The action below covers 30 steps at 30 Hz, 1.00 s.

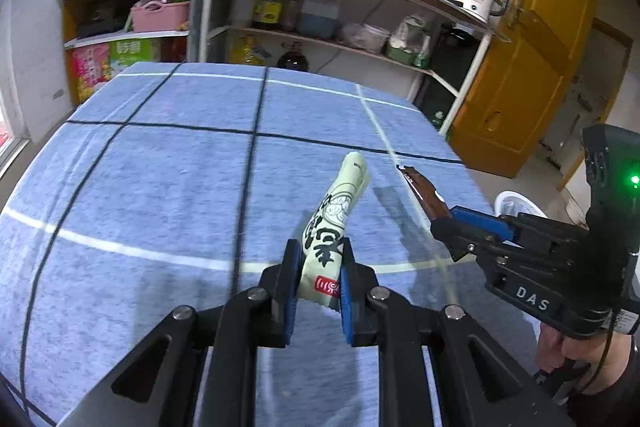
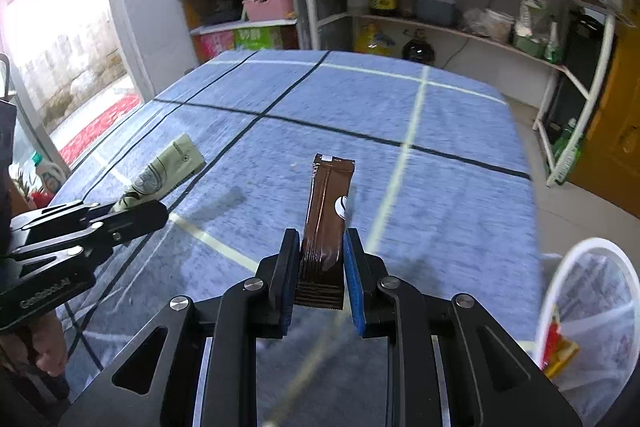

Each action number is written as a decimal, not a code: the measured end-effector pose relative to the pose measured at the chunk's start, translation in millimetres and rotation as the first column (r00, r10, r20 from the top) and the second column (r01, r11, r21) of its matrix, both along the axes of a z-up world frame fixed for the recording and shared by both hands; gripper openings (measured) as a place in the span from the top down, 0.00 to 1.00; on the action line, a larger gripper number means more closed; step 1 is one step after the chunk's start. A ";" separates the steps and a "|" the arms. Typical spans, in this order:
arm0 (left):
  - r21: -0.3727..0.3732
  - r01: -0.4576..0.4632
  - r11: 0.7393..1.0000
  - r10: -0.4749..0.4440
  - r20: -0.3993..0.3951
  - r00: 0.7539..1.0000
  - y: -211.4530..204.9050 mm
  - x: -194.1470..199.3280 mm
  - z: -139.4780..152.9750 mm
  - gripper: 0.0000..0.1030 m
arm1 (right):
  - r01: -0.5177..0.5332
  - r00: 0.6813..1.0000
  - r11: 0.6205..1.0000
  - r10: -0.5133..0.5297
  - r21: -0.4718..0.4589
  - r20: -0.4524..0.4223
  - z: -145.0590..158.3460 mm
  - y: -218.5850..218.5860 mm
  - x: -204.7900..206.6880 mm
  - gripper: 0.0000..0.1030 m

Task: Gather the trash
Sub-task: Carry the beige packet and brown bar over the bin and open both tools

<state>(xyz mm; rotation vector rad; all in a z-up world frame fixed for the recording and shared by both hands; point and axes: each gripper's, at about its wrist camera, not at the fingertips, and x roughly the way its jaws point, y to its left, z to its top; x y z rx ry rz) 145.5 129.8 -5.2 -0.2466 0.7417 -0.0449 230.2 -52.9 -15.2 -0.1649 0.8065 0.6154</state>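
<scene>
My left gripper is shut on a pale green snack wrapper with black characters, held above the blue tablecloth. My right gripper is shut on a brown sachet that points forward above the cloth. In the left wrist view the right gripper holds the brown sachet to the right. In the right wrist view the left gripper holds the green wrapper at the left. A white mesh bin with some trash inside stands off the table's right edge.
A shelf unit with bottles, a pink basket, pans and a kettle stands behind the table. A yellow door is at the right. The bin's rim shows beyond the table edge in the left wrist view.
</scene>
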 end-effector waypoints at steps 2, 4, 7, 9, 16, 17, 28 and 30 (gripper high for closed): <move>-0.001 0.019 1.000 -0.019 0.007 1.000 -9.5 2.0 2.3 0.82 | 0.019 1.000 1.000 -0.019 0.004 0.012 4.5 -10.9 -2.3 0.78; -0.002 0.036 0.999 -0.036 0.014 0.999 -19.2 3.8 4.5 0.82 | 0.036 0.999 0.999 -0.036 0.011 0.019 8.4 -20.9 -4.4 0.78; -0.003 0.063 0.998 -0.063 0.018 0.998 -33.8 7.5 7.1 0.82 | 0.062 0.998 0.998 -0.063 0.021 0.030 13.7 -37.6 -7.4 0.78; -0.004 0.082 0.997 -0.082 0.021 0.996 -43.5 10.3 8.6 0.82 | 0.081 0.996 0.996 -0.082 0.024 0.038 16.9 -49.1 -10.2 0.78; -0.006 0.144 0.990 -0.144 0.032 0.989 -79.4 19.6 14.2 0.82 | 0.140 0.989 0.989 -0.142 0.037 0.048 20.7 -89.8 -16.0 0.78; -0.008 0.154 0.988 -0.154 0.034 0.988 -84.7 20.6 14.9 0.82 | 0.150 0.987 0.988 -0.152 0.039 0.048 21.2 -96.4 -16.7 0.78; -0.006 0.265 0.964 -0.264 0.034 0.964 -151.8 38.8 19.0 0.81 | 0.277 0.959 0.959 -0.280 0.060 0.049 20.9 -167.3 -27.9 0.78; -0.007 0.285 0.959 -0.284 0.035 0.958 -163.3 42.0 19.5 0.81 | 0.302 0.951 0.951 -0.305 0.064 0.046 20.0 -181.4 -29.6 0.78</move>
